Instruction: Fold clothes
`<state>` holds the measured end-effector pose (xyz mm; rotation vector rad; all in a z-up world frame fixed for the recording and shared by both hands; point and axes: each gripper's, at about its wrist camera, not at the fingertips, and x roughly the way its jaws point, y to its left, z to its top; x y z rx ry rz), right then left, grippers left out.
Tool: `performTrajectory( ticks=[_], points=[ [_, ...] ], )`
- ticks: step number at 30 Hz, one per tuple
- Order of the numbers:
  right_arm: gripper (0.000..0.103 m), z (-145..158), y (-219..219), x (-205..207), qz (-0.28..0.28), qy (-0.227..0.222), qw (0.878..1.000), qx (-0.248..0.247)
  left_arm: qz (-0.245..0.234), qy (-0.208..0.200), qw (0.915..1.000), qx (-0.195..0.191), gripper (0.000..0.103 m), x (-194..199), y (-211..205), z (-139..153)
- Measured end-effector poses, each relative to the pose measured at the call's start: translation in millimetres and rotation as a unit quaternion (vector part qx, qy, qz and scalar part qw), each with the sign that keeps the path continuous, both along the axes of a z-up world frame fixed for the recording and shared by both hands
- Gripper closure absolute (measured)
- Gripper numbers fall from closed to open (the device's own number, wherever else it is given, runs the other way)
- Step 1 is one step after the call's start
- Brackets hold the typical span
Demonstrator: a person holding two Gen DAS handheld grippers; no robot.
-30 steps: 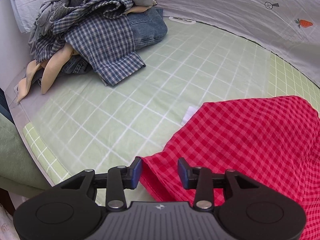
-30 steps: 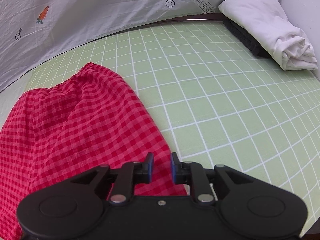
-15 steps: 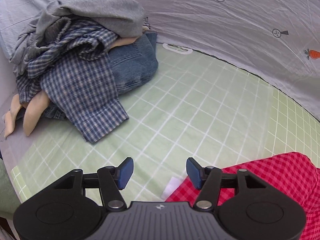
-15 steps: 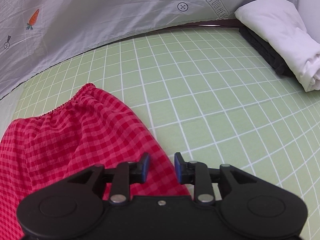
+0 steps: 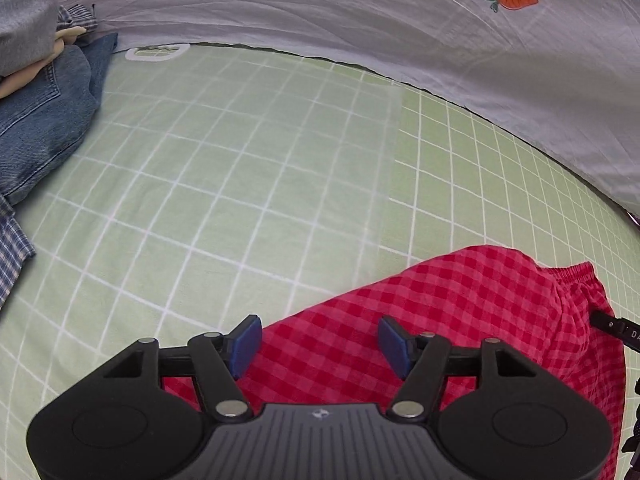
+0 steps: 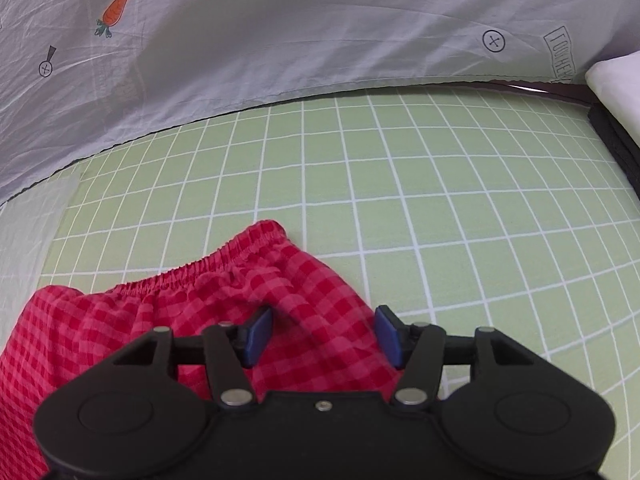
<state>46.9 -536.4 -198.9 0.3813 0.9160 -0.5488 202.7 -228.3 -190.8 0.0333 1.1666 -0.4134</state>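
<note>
My left gripper (image 5: 318, 342) hangs over the red checked shorts (image 5: 460, 320) with its blue pads spread wide; its jaws have just been opening, and the cloth lies flat beneath the gap with neither pad pressing on it. In the left wrist view the shorts fill the area from 6 o'clock round to 4 o'clock, spread on the green grid sheet (image 5: 240, 160) of the bed, their gathered waistband at about 3 o'clock. At 4 o'clock, at the frame edge, a dark piece of gear pokes in just beside the shorts; I think it is part of my other gripper, but too little of it shows to be sure.

My right gripper (image 6: 324, 334) is spread as well, its jaws having just been opening, and a raised fold of the shorts sits between the pads without being pinched. In the right wrist view the waistband runs from 9 o'clock up toward the centre.

A pile of clothes (image 5: 36, 80), with blue jeans and a grey top on it, sits at 10 o'clock in the left wrist view, well apart from the shorts. A grey sheet with a carrot print (image 5: 360, 20) lies along 12 o'clock. A folded white cloth (image 6: 616, 92) rests at 2 o'clock in the right wrist view, on something dark.
</note>
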Motion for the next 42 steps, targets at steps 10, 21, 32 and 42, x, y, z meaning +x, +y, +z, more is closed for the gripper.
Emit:
performTrajectory(
  ticks=[10,21,32,42],
  points=[
    [0.101,24.4,15.5,-27.6,0.013,-0.043,0.999,-0.008,-0.022,-0.003,0.9997,-0.01,0.103,-23.0,-6.8,1.7],
    [0.1,42.4,35.6,-101.3,-0.011,-0.066,0.997,-0.024,-0.017,-0.038,0.9991,0.004,0.101,-85.4,7.3,27.8],
    [0.098,22.2,23.5,-116.3,-0.044,-0.043,0.998,-0.001,0.006,-0.039,0.9991,0.012,0.051,-61.6,6.6,22.1],
    [0.093,7.9,-3.7,-76.8,-0.049,-0.013,0.999,-0.001,-0.075,-0.047,0.9945,0.056,0.036,-18.1,-27.7,-2.7]
  ],
)
